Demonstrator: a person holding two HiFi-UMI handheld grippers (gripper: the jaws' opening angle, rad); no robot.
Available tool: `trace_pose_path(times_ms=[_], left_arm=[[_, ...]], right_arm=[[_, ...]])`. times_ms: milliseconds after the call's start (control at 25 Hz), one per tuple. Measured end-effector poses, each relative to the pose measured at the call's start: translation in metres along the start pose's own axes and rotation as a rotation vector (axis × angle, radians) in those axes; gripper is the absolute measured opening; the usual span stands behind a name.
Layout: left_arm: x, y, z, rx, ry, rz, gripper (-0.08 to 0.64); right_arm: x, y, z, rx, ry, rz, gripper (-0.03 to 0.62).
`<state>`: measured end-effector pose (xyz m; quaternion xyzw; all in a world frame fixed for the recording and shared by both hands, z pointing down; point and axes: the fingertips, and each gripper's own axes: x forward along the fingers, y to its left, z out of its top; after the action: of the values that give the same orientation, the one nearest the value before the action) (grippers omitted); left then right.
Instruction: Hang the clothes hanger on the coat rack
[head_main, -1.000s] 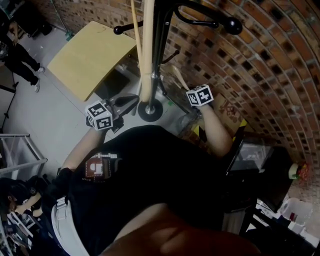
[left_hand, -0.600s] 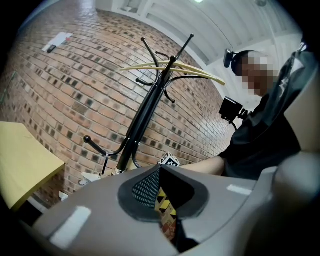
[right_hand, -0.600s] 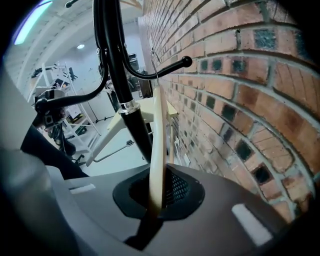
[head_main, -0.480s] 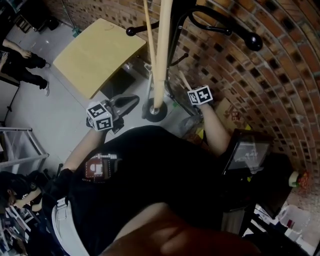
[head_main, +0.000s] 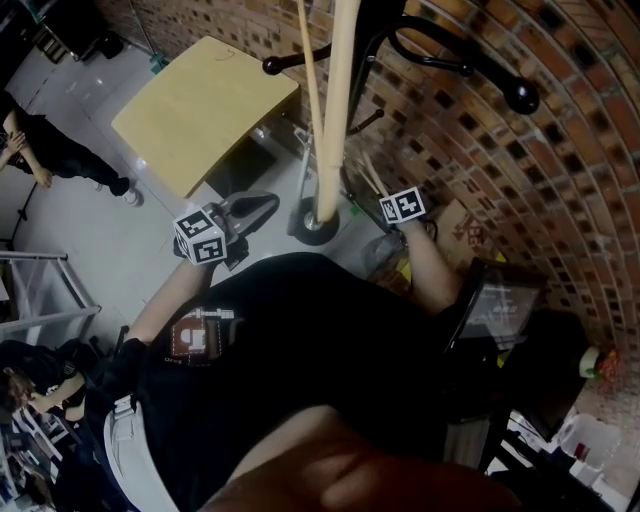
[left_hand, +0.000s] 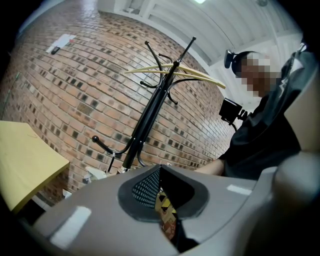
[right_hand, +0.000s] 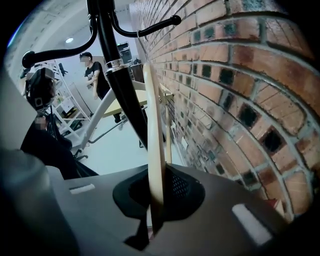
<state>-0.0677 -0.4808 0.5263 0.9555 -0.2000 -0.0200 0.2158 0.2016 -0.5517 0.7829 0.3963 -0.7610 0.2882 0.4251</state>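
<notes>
right gripper (right_hand: 155, 196) is clamped on a pale wooden clothes hanger (right_hand: 152, 135), held low beside the pole of the coat rack (right_hand: 119, 85) and close to the brick wall (right_hand: 235, 100). left gripper (left_hand: 161, 197) has its jaws together on nothing. i judge the hanger gripped but not yet hung, so next i'd raise it and set its hook over a free arm.

The rack (left_hand: 150, 116) stands before the wall (left_hand: 75, 75), the worktop (left_hand: 25, 155) to its left, and a hanger (left_hand: 200, 76) sits atop it.
</notes>
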Motion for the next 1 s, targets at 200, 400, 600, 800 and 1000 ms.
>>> trace_pose_path(times_ms=[200,400,600,800,1000], left_arm=[[0.002,0.0,-0.001,-0.003,-0.005,-0.009,0.002],[0.005,-0.002,0.0,-0.002,0.0,-0.013,0.002],[0.009,-0.005,0.0,0.003,-0.004,-0.03,0.002],[0.01,-0.008,0.002,0.002,0.002,-0.032,0.002],[0.013,-0.01,0.003,0.013,-0.016,-0.053,0.002]], right_arm=[[0.0,0.004,0.0,0.015,-0.014,-0.001,0.014],[-0.002,0.011,-0.001,0.049,-0.032,0.028,0.049],[-0.015,0.009,-0.001,0.061,-0.071,0.017,0.158],[-0.045,0.007,-0.004,0.077,-0.15,-0.018,0.204],[-0.097,0.016,-0.002,0.133,-0.296,0.011,0.206]])
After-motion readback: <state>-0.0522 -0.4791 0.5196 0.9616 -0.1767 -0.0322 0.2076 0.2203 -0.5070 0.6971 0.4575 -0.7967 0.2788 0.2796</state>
